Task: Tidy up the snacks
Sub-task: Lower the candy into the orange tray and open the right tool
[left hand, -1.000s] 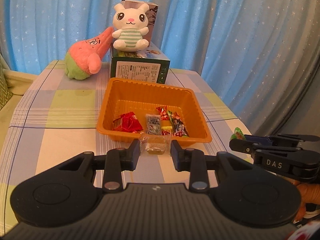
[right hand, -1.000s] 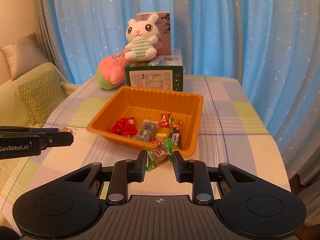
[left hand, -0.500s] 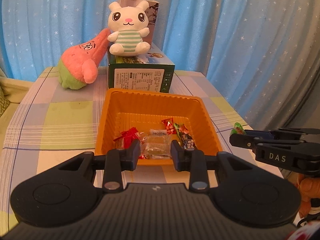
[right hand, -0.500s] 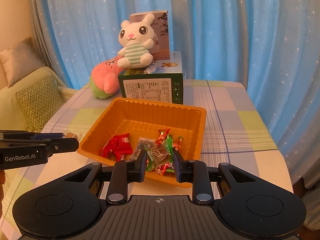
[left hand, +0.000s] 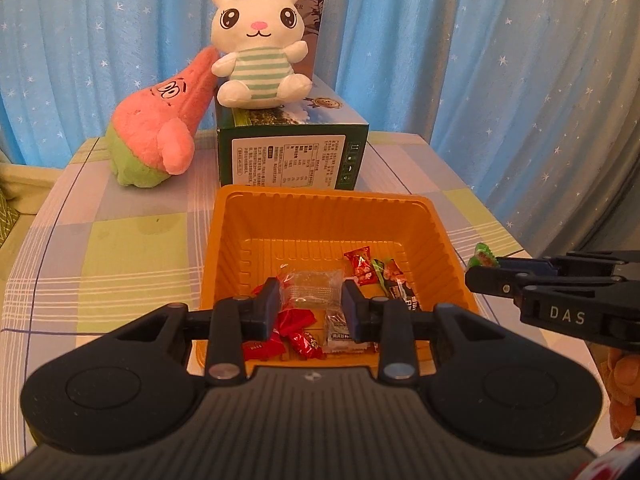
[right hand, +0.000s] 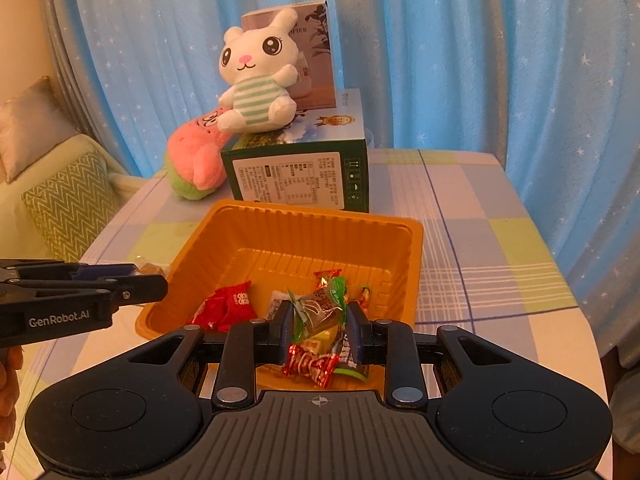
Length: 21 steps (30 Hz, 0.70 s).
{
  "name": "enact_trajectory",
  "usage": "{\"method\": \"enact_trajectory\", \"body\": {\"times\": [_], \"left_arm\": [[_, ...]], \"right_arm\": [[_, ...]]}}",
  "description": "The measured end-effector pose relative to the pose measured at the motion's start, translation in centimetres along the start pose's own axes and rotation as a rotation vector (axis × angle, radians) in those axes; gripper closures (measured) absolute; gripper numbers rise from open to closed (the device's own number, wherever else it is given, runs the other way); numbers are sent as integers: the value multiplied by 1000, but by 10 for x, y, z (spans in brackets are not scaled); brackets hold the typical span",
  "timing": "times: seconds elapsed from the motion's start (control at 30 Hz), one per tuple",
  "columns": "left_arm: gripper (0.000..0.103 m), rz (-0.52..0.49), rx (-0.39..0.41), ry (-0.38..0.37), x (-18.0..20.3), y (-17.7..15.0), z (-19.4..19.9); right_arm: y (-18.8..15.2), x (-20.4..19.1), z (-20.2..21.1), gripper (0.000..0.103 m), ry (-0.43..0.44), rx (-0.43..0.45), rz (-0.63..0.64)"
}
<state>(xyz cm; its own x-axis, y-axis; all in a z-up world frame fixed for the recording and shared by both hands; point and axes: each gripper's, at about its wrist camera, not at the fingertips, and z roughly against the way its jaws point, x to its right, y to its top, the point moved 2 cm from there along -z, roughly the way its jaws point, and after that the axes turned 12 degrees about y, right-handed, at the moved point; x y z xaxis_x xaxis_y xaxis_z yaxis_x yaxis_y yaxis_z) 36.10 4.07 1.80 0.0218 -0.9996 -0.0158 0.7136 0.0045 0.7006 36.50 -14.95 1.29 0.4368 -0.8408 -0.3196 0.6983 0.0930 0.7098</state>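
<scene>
Carried from counter edge to above orange tray: left claw clamped on clear packet, right claw on green-ended candy (release presumably next).

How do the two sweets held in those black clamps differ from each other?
The snack in the left hand-held gripper is a clear packet, flat and see-through; the one in the right hand-held gripper is a green-ended candy, its wrapper twisted and crinkled with a brown printed middle. The clear packet sits level between the fingers, while the green-ended candy stands tilted. Both are pinched above the orange tray.
</scene>
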Motion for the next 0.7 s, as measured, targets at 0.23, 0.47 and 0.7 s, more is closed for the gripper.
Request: {"method": "enact_trajectory", "body": {"times": [0.23,0.47,0.7], "left_arm": [[73,-6,-15,-1,-3,4,-16],[73,-13,-26,0,-5,11,-32],[72,-22,-30,-10,-1,20,-45]], "right_arm": [[7,5,-13,75,5,-14,-14],[12,12,-24,75,3,-24,-29],[17,17,-32,75,-2,-26,-35]]}}
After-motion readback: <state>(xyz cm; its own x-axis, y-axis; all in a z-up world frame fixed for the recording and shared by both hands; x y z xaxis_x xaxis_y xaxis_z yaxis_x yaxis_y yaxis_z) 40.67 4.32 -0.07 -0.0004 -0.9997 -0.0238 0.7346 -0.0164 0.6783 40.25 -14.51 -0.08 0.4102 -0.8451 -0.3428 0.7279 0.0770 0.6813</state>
